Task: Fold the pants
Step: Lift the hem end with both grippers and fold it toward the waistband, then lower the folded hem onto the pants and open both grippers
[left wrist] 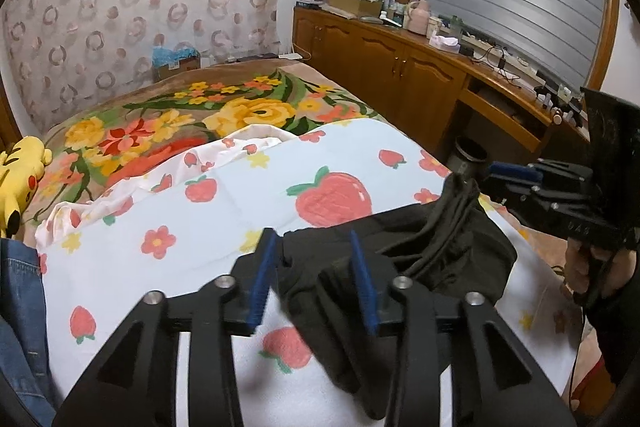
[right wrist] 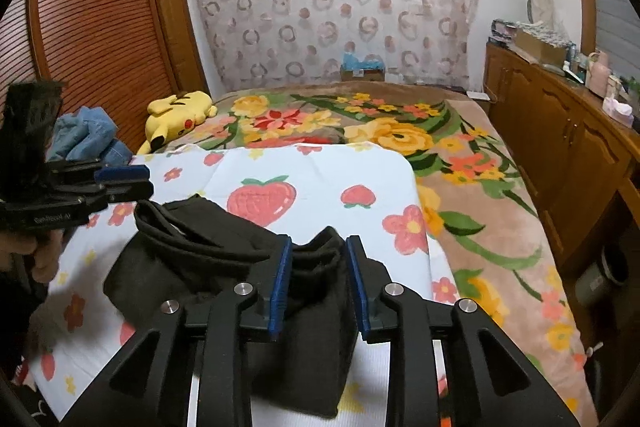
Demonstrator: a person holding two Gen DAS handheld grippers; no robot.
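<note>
Black pants (right wrist: 224, 267), bundled into a compact fold, lie near on the strawberry sheet (right wrist: 320, 167) spread over the bed for a flat surface. Left gripper (left wrist: 316, 279) and right gripper (right wrist: 316, 283): fingers parted, grasping nothing, over the bundle.

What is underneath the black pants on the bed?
The black pants lie bunched on a strawberry-print sheet, which is spread over a floral blanket. The sheet directly beneath the pants is covered, so anything under there cannot be seen.

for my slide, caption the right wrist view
Open right gripper over bunched black pants on a strawberry-print sheet.
</note>
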